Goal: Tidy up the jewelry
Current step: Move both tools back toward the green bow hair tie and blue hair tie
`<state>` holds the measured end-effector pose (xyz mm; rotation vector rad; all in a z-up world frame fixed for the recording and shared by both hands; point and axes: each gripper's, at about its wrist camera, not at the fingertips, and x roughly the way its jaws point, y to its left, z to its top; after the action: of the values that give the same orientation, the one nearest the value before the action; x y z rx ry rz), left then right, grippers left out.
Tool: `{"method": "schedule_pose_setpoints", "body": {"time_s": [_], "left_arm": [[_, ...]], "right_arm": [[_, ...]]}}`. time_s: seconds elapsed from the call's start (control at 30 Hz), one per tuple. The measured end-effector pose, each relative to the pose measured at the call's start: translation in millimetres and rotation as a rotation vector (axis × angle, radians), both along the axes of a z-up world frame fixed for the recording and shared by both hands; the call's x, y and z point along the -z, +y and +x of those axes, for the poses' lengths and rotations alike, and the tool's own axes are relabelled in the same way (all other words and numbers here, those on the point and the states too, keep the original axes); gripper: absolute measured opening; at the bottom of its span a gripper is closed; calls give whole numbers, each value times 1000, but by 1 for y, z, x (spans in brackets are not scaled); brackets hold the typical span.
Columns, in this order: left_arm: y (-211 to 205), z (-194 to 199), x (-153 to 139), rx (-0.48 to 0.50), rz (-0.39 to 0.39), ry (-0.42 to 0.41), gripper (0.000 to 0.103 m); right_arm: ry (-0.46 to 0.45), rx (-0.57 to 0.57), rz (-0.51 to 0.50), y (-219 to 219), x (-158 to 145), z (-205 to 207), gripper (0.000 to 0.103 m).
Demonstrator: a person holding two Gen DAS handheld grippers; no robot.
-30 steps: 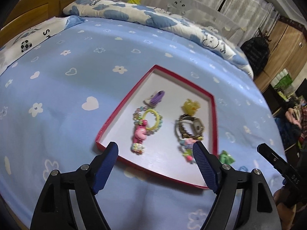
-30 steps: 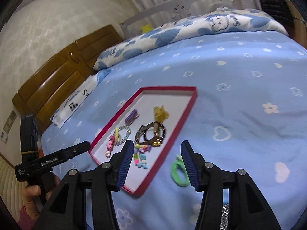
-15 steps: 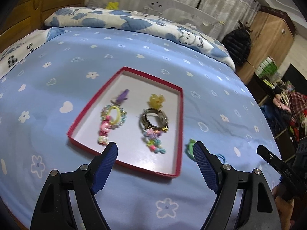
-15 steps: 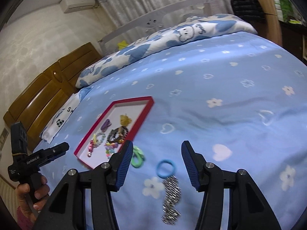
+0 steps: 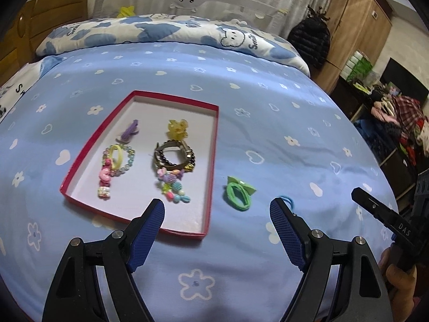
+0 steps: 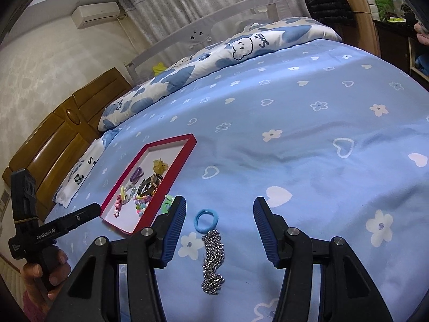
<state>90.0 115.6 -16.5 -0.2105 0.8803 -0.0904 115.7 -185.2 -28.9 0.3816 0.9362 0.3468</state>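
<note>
A red-rimmed tray (image 5: 214,161) (image 6: 185,150) lies on the blue bedspread and holds several bracelets, hair clips and a watch (image 5: 173,158). A green hair tie (image 5: 238,191) lies just right of the tray; it shows beside the tray in the right wrist view (image 6: 167,202). A blue hair tie (image 6: 206,220) and a silver chain (image 6: 213,263) lie between my right gripper's fingers. My right gripper (image 6: 218,225) is open and empty above them. My left gripper (image 5: 217,228) is open and empty, near the tray's front right corner.
A pillow (image 5: 166,32) and wooden headboard (image 6: 61,134) are at the bed's far end. A wardrobe (image 5: 356,32), black bag and cluttered shelves (image 5: 394,123) stand past the bed's right edge. Each hand-held gripper shows in the other's view (image 5: 386,220) (image 6: 53,230).
Both grippers have swung right, away from the tray. The green tie, the blue tie and the chain have come into view; the right gripper now hovers over the blue tie and chain.
</note>
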Motion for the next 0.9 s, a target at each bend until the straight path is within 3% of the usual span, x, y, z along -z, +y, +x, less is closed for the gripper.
{"method": "schedule_pose_setpoints", "body": {"time_s": [0.5, 0.73, 0.9], "left_arm": [[-34, 16, 12, 44, 55, 10, 81], [-55, 32, 25, 99, 81, 44, 79], [-68, 55, 41, 151, 100, 95, 64]], "right_arm": [[13, -14, -22, 2, 10, 4, 54], [63, -60, -44, 11, 25, 14, 53], [117, -120, -69, 23, 41, 25, 52]]}}
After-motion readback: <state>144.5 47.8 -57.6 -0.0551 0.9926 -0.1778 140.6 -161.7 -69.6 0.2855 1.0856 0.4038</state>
